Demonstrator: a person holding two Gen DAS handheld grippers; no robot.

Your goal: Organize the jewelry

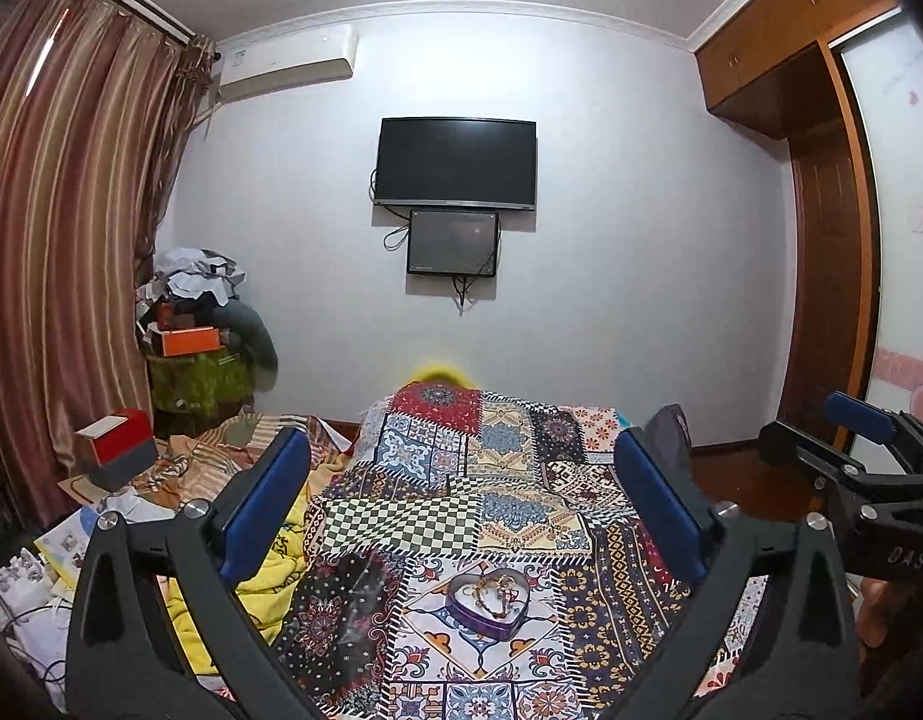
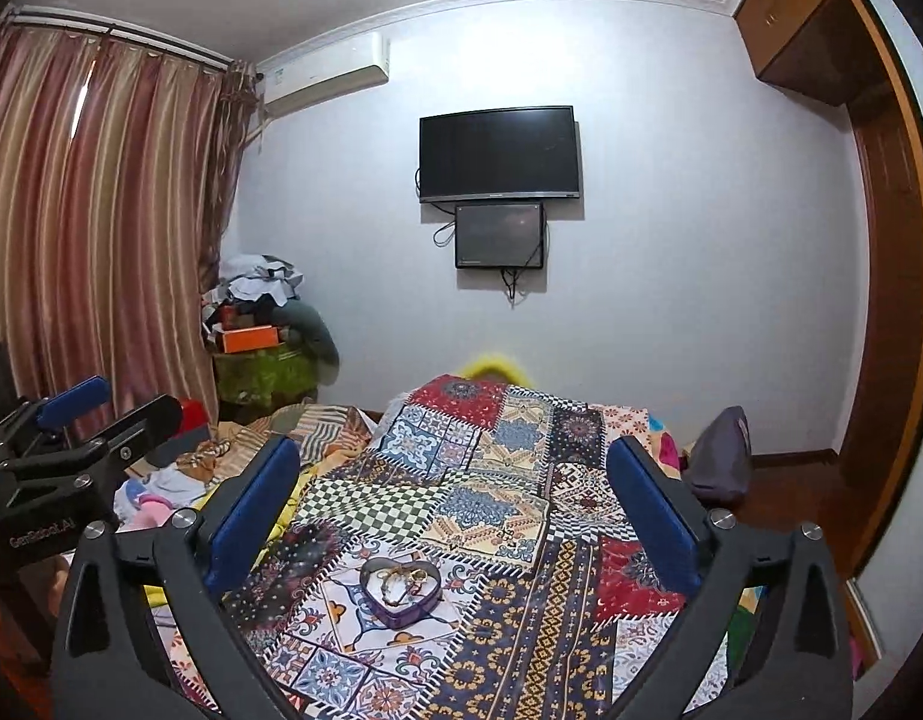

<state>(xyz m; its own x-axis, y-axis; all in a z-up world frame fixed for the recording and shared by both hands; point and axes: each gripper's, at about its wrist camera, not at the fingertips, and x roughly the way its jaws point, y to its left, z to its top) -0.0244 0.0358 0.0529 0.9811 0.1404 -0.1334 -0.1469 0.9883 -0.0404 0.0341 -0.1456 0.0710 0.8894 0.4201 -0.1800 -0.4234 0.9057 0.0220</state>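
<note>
Both grippers raised over the patchwork cloth (image 1: 461, 510), wide open, nothing held.
Heart box (image 1: 488, 597) with gold jewelry (image 1: 491, 588) at 6 o'clock; drop left gripper (image 1: 461, 504) or right gripper (image 2: 455, 504) straight down, pinch one piece only.

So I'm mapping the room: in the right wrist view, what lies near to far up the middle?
Heart box holding jewelry → patchwork cloth → yellow item → small screen → TV.
</note>
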